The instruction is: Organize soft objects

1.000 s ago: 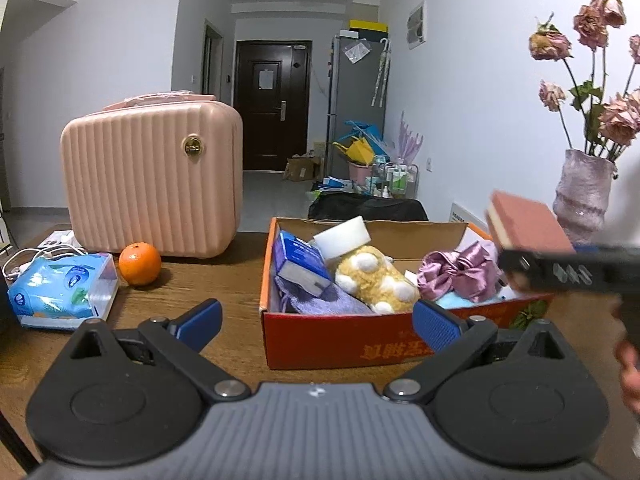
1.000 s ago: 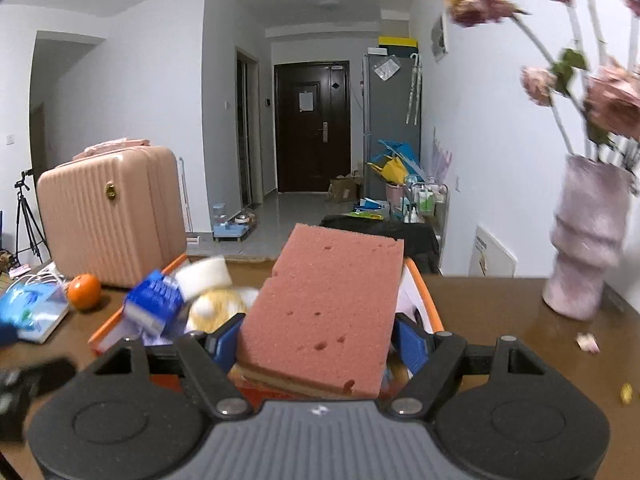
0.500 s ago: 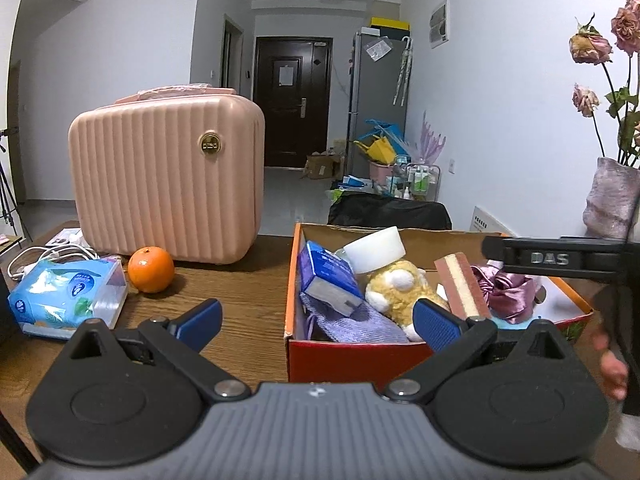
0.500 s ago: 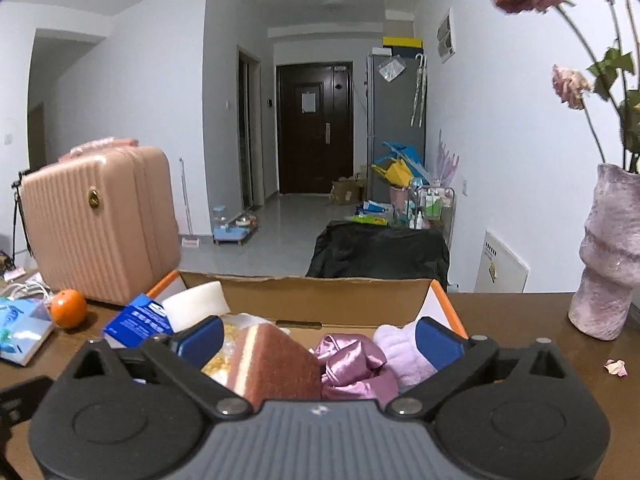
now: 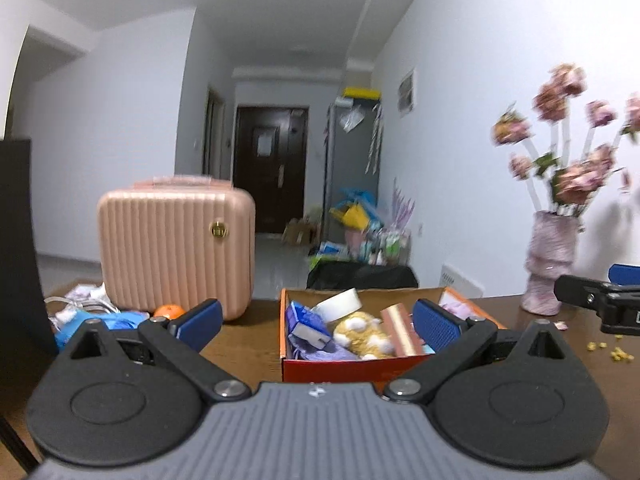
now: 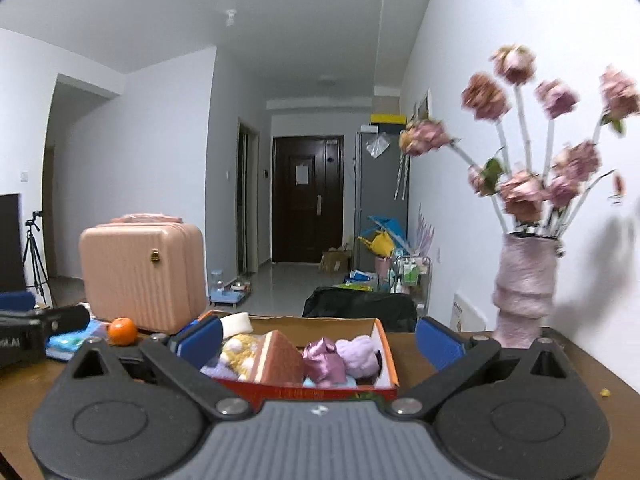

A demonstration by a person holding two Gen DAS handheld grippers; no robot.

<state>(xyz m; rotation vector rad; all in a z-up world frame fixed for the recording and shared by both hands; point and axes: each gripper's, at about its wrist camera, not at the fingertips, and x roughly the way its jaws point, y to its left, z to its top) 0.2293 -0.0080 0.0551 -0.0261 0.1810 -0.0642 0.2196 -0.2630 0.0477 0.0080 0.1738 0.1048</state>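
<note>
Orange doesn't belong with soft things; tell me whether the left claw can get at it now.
Probably yes: the orange sits on open table before the pink case, just behind the open left claw, its left finger only partly overlapping it.

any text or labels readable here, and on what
Nothing reads clearly.
Left hand-held gripper: white lettering on its side, cut off and blurred.
Orange box: front print hidden.
Blue packet: print too blurred.
Door notice: too small.

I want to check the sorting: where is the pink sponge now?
In the right wrist view, the pink sponge stands inside the cardboard box, between the yellow plush toy and the purple satin scrunchie.
</note>
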